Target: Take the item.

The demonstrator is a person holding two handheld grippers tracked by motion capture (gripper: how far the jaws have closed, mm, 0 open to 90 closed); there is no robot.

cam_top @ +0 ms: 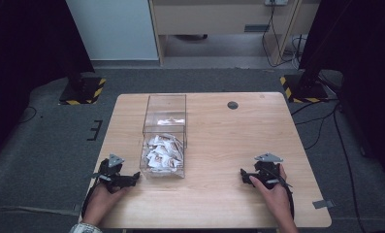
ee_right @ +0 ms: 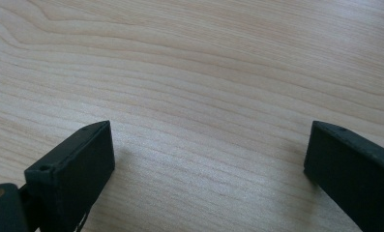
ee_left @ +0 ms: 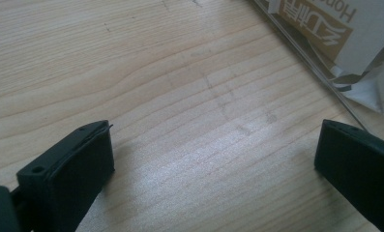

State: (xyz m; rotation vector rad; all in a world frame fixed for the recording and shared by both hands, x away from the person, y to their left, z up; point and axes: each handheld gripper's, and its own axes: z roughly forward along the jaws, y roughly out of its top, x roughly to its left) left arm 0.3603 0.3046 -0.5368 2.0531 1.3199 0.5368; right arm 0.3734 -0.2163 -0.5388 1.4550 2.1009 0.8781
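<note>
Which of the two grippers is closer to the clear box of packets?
The left gripper is: it rests beside the clear box of packets, near its front corner. The right gripper sits apart on bare table.

Bare table [cam_top: 219, 145] right of clear box [cam_top: 164, 138] (sachet-filled)

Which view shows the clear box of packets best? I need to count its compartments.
The high view: the whole clear box shows, two compartments, packets heaped in the nearer. The left gripper view catches one bottom edge with a packet; the right gripper view shows bare table.
</note>
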